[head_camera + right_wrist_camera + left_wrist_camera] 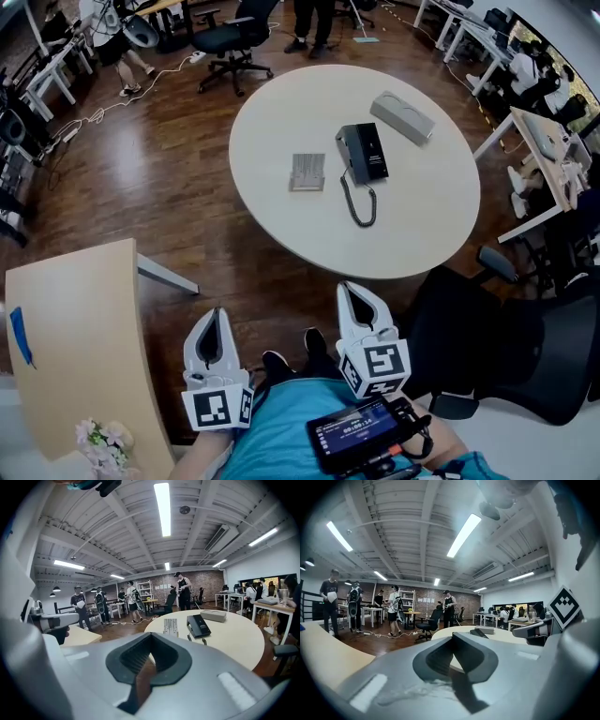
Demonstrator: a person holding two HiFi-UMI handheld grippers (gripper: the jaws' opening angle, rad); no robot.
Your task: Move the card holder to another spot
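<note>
On the round table [281,108], the card holder [307,172] lies flat in the left half, about midway between the near and far edges and just left of the black desk telephone [362,153]. The phone's coiled cord trails toward the near edge. A grey box [402,117] sits beyond the phone, nearer the far right edge.

Both tools hang low in front of the person, short of the table's near edge and well apart from the card holder. The left gripper [217,319] has its jaws pressed together with nothing between them, and so does the right gripper [356,292]. The right gripper view looks across the table at the card holder [170,626], with the telephone [198,624] beside it.

This looks like the approach step, with nothing grasped yet. The next move likely calls for carrying one gripper forward over the near edge, parting its jaws, and coming down on the holder's sides while keeping clear of the phone and cord.
</note>
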